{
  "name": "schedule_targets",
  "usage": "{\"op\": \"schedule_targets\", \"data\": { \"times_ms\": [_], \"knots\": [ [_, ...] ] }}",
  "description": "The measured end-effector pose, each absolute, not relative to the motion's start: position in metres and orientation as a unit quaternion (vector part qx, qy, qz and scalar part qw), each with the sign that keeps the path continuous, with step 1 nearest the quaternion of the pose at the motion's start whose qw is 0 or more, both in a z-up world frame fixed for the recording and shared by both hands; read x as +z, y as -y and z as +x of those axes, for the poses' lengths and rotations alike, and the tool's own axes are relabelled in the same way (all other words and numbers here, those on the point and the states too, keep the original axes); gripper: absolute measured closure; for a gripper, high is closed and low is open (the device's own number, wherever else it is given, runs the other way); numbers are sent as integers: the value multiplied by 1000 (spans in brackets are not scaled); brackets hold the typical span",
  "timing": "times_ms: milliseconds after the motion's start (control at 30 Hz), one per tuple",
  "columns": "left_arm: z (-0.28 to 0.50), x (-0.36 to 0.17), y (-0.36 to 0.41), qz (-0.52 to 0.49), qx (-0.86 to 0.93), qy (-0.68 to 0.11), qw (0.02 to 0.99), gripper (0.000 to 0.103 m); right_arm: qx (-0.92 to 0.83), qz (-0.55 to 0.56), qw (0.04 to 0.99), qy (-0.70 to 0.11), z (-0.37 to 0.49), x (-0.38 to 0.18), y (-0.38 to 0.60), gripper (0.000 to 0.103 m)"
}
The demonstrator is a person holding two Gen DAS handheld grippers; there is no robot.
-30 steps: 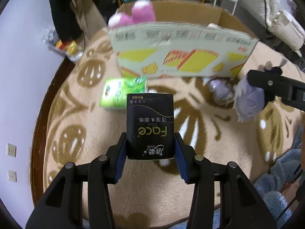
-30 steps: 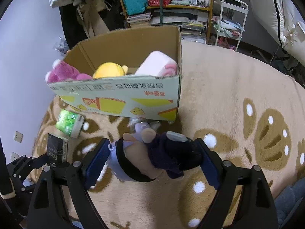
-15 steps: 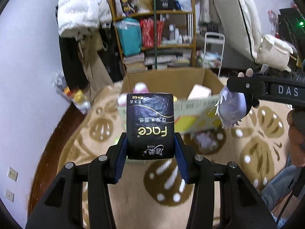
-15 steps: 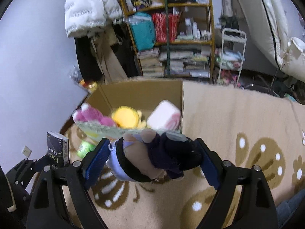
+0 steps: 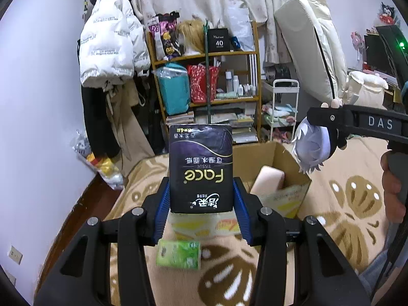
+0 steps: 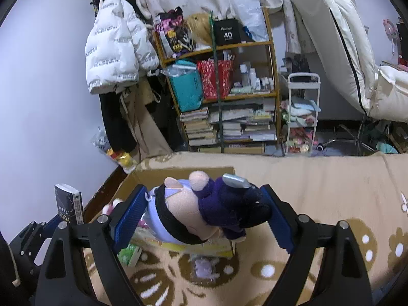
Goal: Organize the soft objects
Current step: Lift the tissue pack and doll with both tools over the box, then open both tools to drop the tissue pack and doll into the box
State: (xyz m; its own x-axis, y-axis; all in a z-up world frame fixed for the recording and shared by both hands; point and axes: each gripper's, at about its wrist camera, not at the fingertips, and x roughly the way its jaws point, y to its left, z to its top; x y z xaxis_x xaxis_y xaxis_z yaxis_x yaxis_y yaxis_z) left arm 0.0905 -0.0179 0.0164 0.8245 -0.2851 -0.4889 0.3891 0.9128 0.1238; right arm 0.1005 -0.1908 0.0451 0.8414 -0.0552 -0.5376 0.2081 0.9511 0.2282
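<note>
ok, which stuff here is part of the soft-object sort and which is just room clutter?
Job:
- tissue pack in the left hand-held gripper
- plush doll in the right hand-held gripper
- cardboard box, pink block inside
- green pack and small purple toy on the rug

Clutter:
- white jacket
- bookshelf
- white cart
- mattress
</note>
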Motion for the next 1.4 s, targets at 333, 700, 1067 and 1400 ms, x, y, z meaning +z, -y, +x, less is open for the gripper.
{"op": "schedule_targets", "data": {
  "times_ms": [333, 700, 1067, 1400],
  "knots": [
    [120, 22, 35, 115, -188, -216, 951, 57, -68, 138, 960, -233, 117, 47, 195, 10],
    [142, -5, 48, 118, -200, -257, 938, 57, -51, 140, 951, -272, 143, 17, 196, 10],
    [155, -31, 56, 106, -213, -301, 923, 57, -34, 163, 937, -308, 155, -6, 200, 10],
    [154, -33, 58, 114, -209, -309, 921, 41, -53, 172, 922, -343, 159, -21, 207, 9]
  ]
}}
